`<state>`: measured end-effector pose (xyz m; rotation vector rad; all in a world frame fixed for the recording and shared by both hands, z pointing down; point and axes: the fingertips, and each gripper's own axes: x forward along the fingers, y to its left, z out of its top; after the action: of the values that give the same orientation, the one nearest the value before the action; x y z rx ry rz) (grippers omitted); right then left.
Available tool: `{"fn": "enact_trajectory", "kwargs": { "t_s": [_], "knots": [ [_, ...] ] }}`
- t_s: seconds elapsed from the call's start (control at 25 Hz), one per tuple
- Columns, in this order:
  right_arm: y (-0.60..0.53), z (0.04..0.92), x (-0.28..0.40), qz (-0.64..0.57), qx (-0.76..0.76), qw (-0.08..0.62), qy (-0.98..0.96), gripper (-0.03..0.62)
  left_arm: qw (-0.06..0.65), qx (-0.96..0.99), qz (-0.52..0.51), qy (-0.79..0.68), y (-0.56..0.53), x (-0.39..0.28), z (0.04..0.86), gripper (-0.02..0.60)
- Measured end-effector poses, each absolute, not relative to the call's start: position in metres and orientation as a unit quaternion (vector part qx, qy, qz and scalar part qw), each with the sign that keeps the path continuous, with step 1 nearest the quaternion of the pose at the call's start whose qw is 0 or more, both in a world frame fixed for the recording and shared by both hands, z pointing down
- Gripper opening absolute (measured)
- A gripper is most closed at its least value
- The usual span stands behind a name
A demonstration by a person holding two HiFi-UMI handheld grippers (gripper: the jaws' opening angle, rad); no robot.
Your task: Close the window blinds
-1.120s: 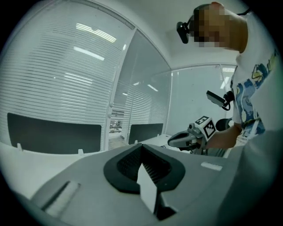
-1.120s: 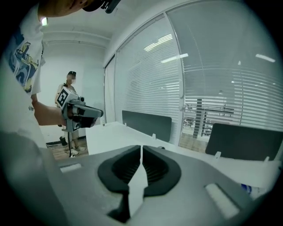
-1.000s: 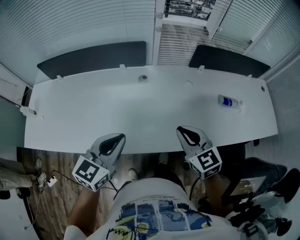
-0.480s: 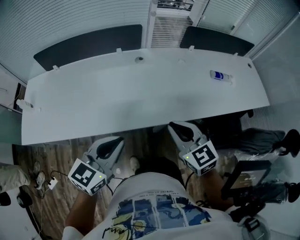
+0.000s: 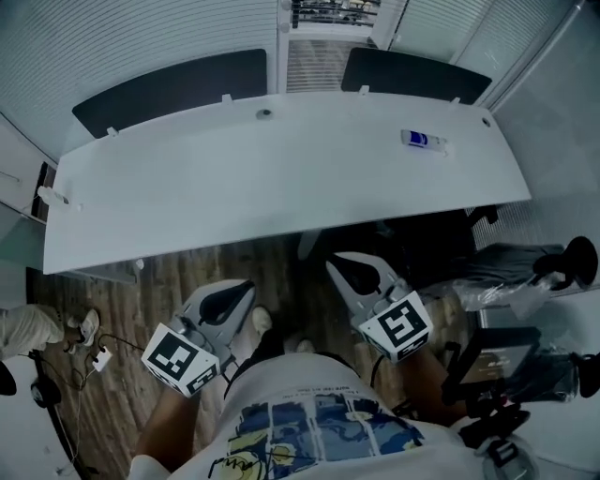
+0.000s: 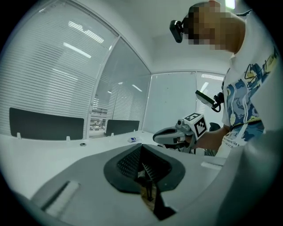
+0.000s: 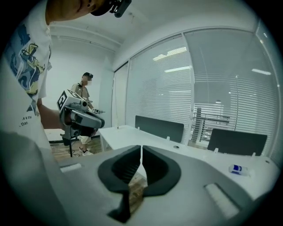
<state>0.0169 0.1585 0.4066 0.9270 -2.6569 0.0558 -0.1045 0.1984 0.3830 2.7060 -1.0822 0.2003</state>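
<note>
Blinds (image 5: pixel 141 37): hanging behind desk (image 5: pixel 281 187), far side, well apart from both grippers; slats looking mostly shut, 1 strip (image 5: pixel 328 11) at top centre seeming less covered.
L gripper (image 5: pixel 240 289): jaws pressing together, holding nothing.
R gripper (image 5: pixel 337 266): jaws together too, empty.
Change: vs 1 s ago desk is sliding up-frame; both grippers now hovering over wood floor (image 5: pixel 187 272), not desk edge, so person is backing off.
Meaning: prob. finishing or repositioning; nothing touching blinds.

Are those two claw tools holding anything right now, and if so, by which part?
Nothing is held. The left gripper and the right gripper both have jaws together with nothing between them.
</note>
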Motion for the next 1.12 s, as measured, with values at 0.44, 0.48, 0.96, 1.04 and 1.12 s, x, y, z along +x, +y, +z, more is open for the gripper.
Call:
{"fn": "enact_trajectory", "kwargs": {
  "t_s": [0.44,0.48,0.96,1.04,1.12],
  "knots": [
    [0.230,0.414,0.066,0.035,0.319,0.153,-0.935,0.011,0.119,0.915,0.089,-0.376,0.275,-0.058,0.381,0.005],
    [0.233,0.413,0.068,0.030,0.323,0.153,-0.933,0.011,0.117,0.917,0.089,-0.371,0.277,-0.056,0.381,0.005],
    [0.248,0.398,0.047,0.013,0.333,0.153,-0.931,0.006,0.100,0.927,0.089,-0.350,0.282,-0.059,0.368,0.005],
    [0.249,0.400,0.046,0.012,0.331,0.154,-0.931,0.006,0.103,0.926,0.089,-0.352,0.282,-0.060,0.371,0.005],
    [0.250,0.400,0.046,0.012,0.332,0.157,-0.930,0.005,0.106,0.926,0.088,-0.352,0.283,-0.061,0.373,0.005]
  ]
}}
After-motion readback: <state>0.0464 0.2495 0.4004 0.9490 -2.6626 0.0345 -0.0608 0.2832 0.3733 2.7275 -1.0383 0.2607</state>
